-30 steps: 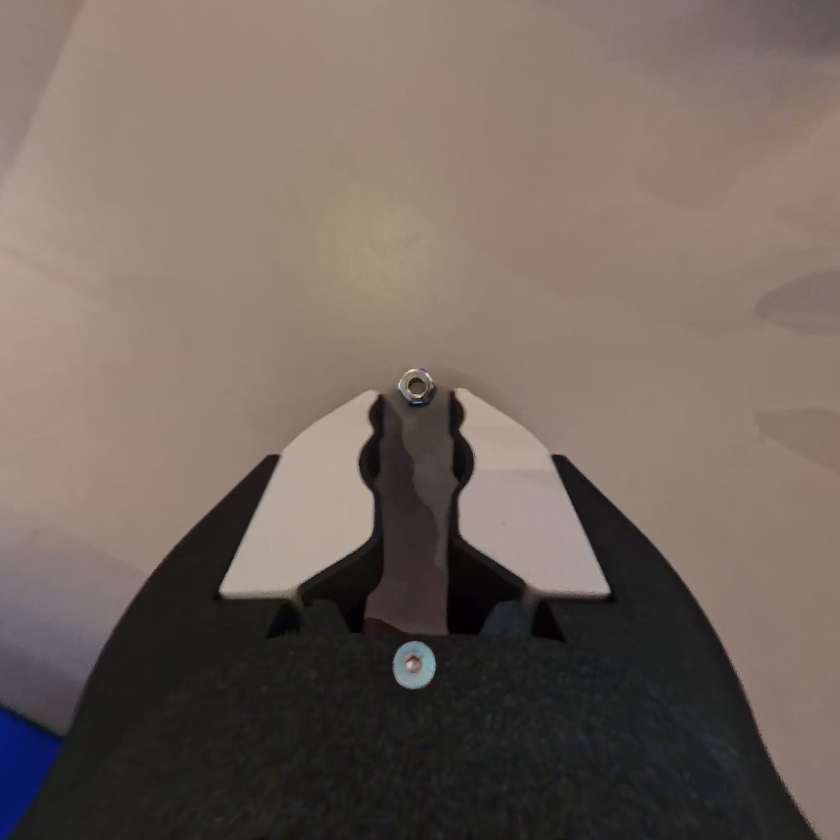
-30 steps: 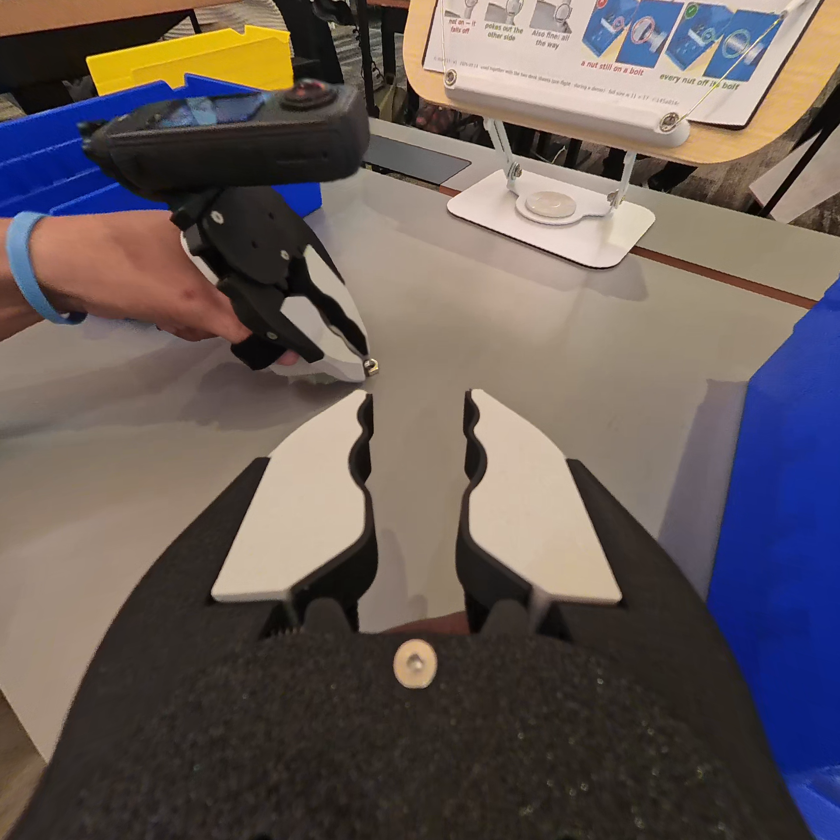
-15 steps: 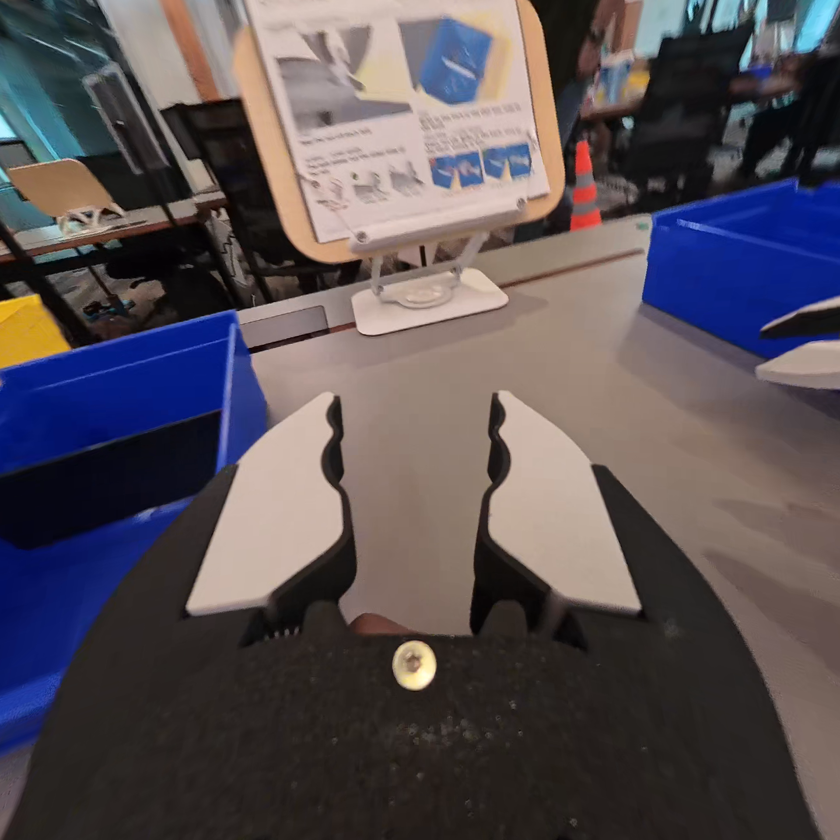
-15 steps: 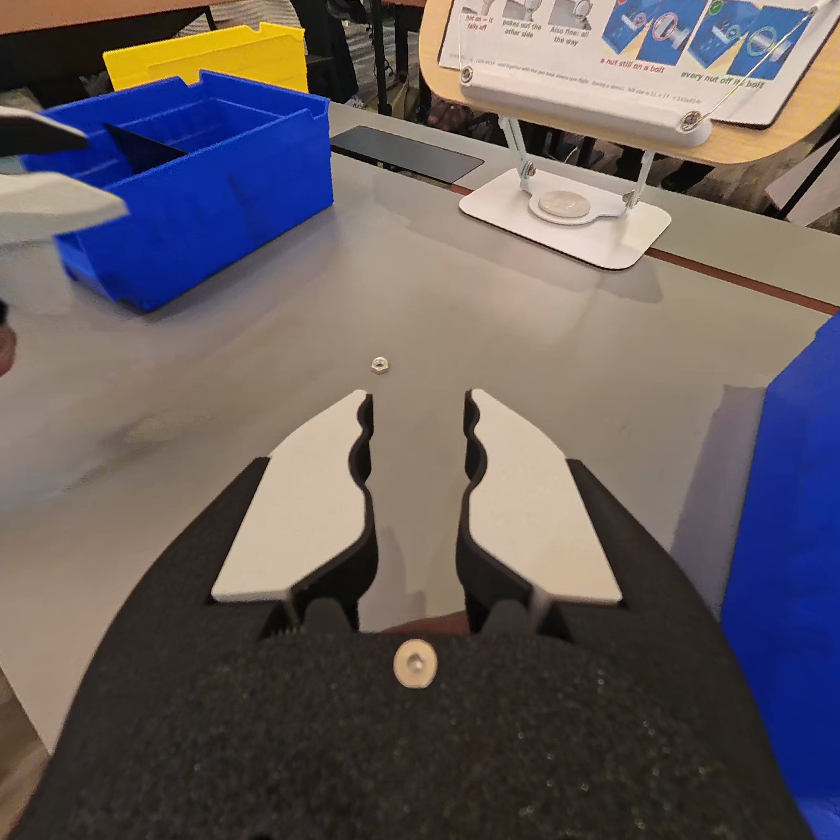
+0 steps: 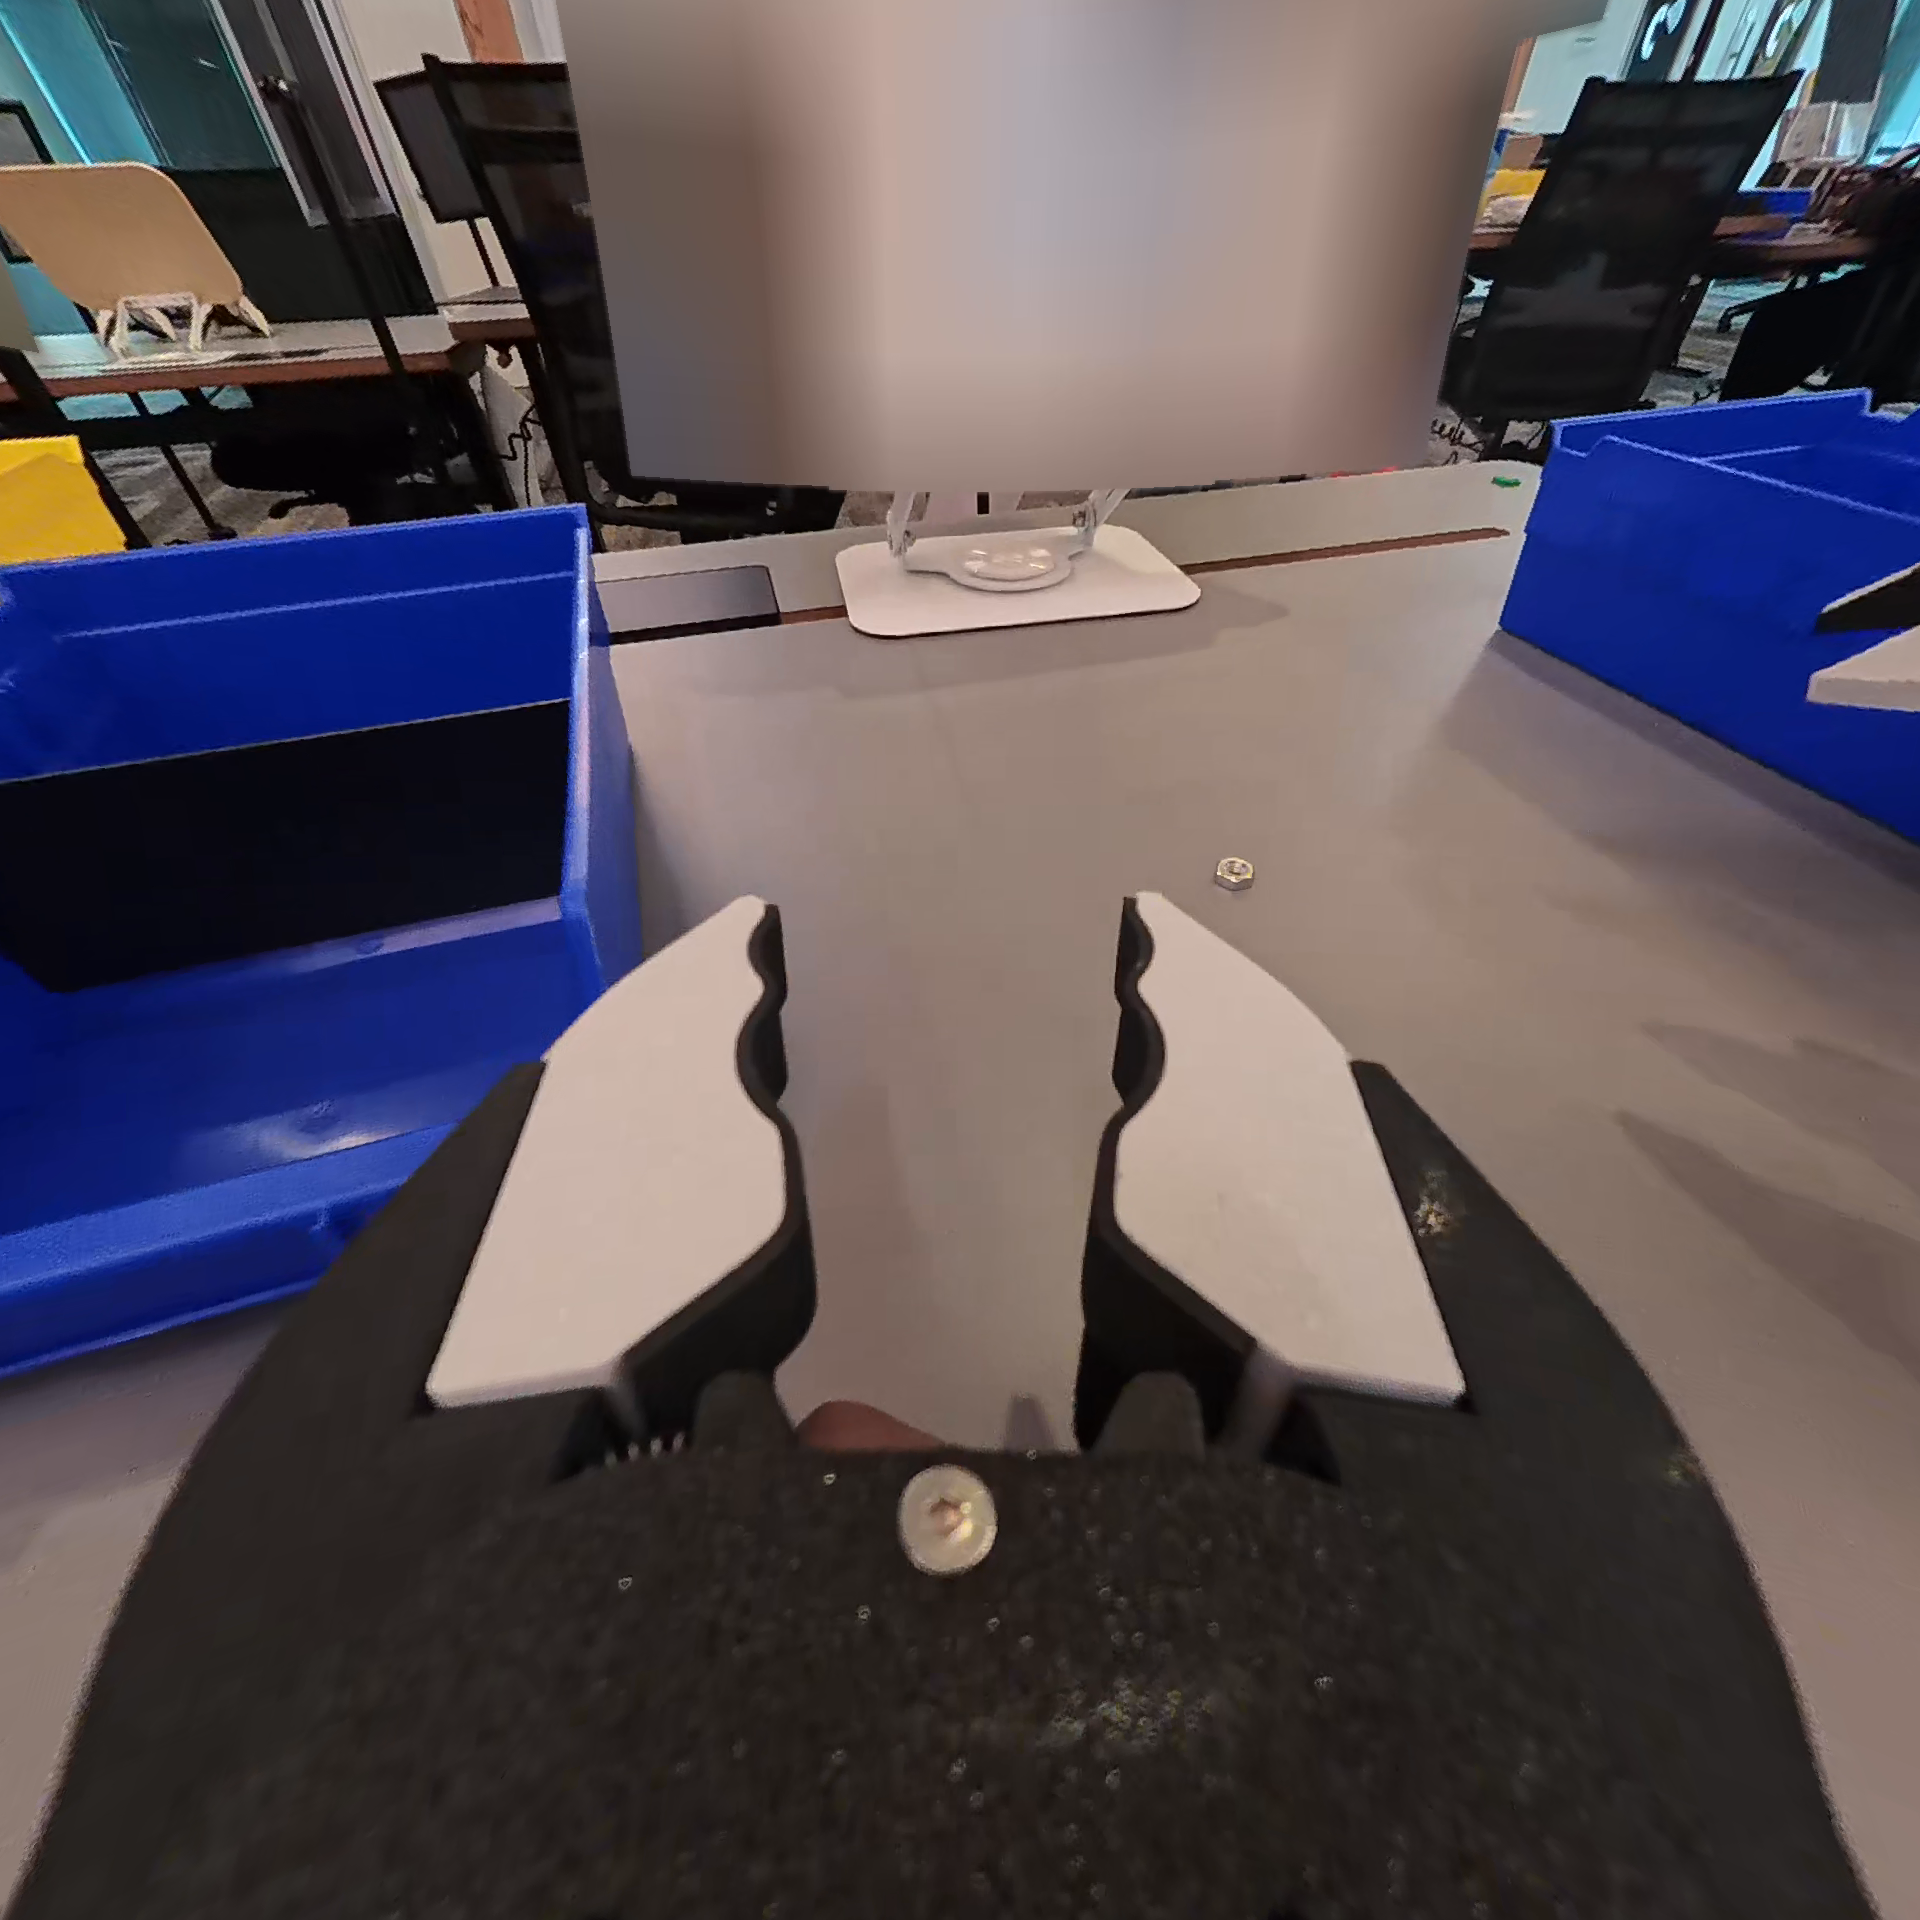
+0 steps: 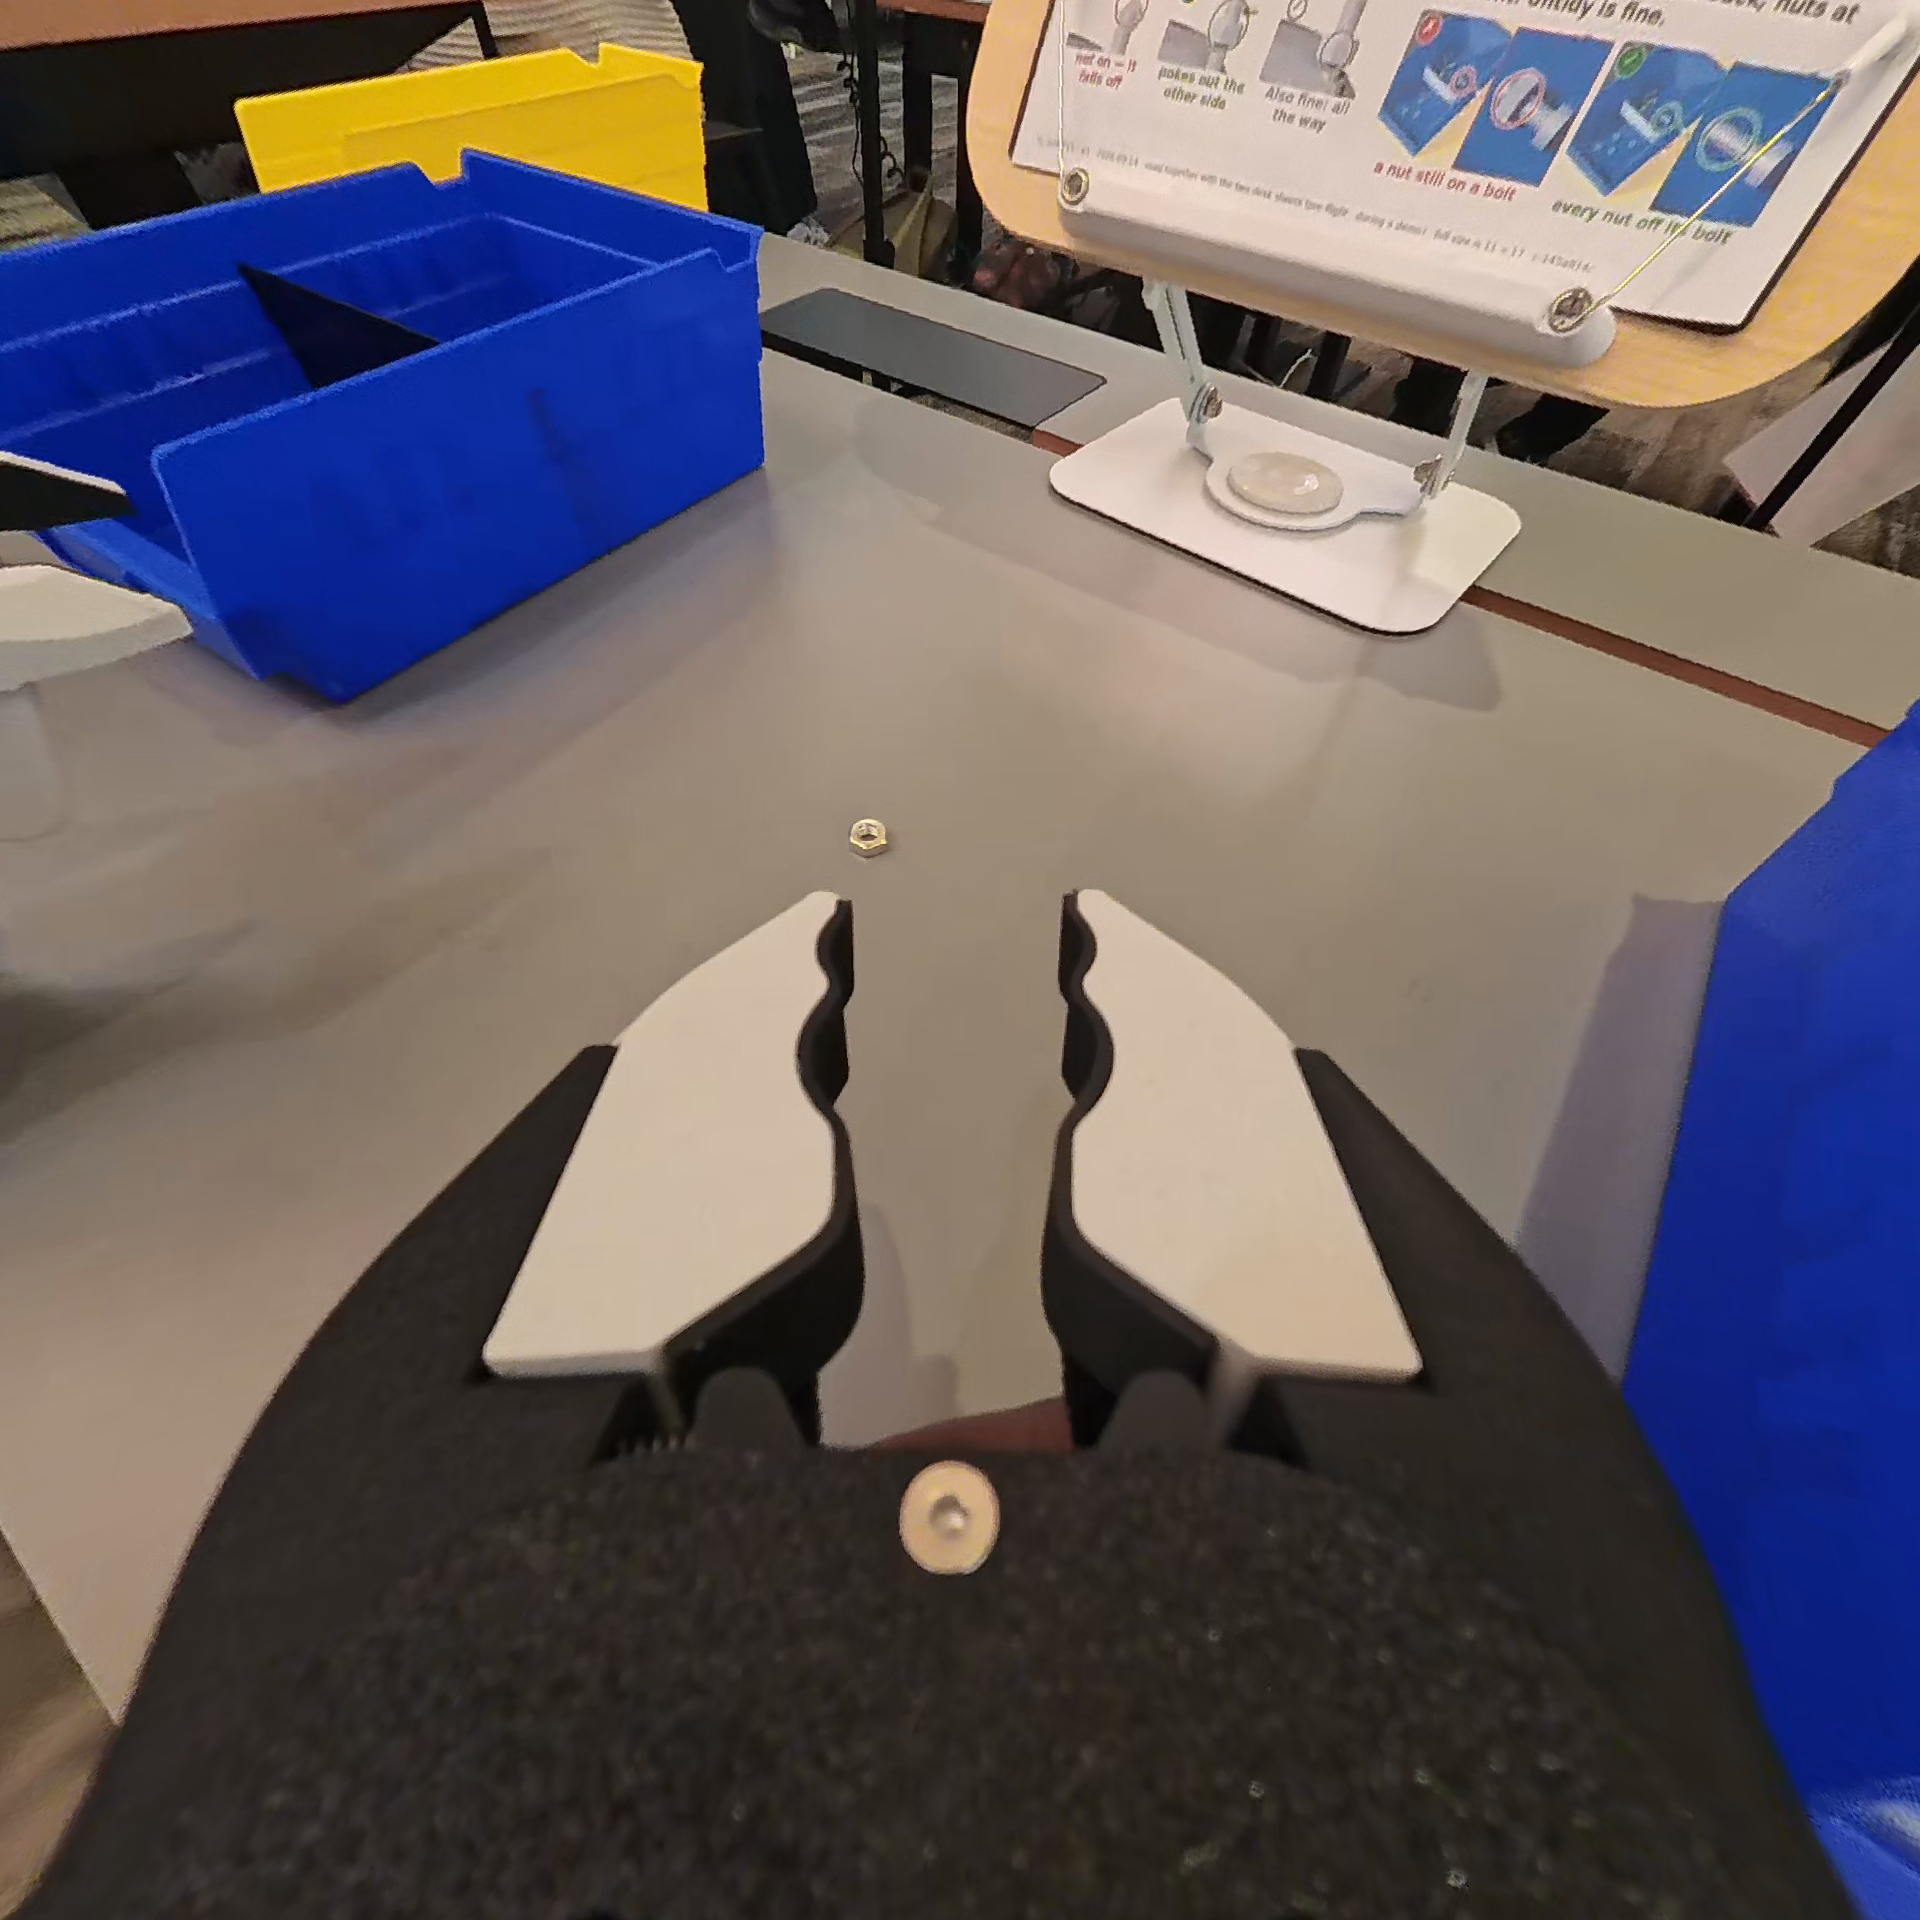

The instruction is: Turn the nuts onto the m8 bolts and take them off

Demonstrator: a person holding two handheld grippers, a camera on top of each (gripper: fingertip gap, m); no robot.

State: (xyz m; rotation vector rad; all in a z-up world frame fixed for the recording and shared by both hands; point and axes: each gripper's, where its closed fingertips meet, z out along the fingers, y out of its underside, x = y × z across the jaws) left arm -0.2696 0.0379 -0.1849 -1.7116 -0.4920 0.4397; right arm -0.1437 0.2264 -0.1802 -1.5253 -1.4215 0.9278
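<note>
Left wrist view has our left gripper (image 5: 951, 914) hanging over the grey table (image 5: 1039, 748) with its fingers spread wide and nothing between them. The single nut (image 5: 1233, 873) we can find is lying flat on the table at about 1 o'clock from the fingertips, just beyond the right-hand one and not touching it. Over in the right wrist view, our right gripper (image 6: 956, 902) is also spread apart and empty, and the same nut (image 6: 868, 836) sits just past its left fingertip, around 11 o'clock.

So where are we on the job? Honestly it looks like we're between steps. The nut is loose on the table, not on anything, and neither gripper is carrying a bolt. We'd guess a bolt still has to be fetched, or this nut just came off one, but these shots alone don't settle which.

Stuff we can't make out:
- No bolt shows anywhere.
- The blue bin (image 5: 312, 831) at 9 o'clock in the left view shows only a dark divider; its floor is out of sight.
- The second blue bin (image 5: 1704, 582) at 2 o'clock is cut off by the frame edge, contents unseen.
- The instruction board (image 6: 1455, 156) on its white stand (image 6: 1288, 509) is partly cropped at 12 o'clock, and masked by blur in the left view.
</note>
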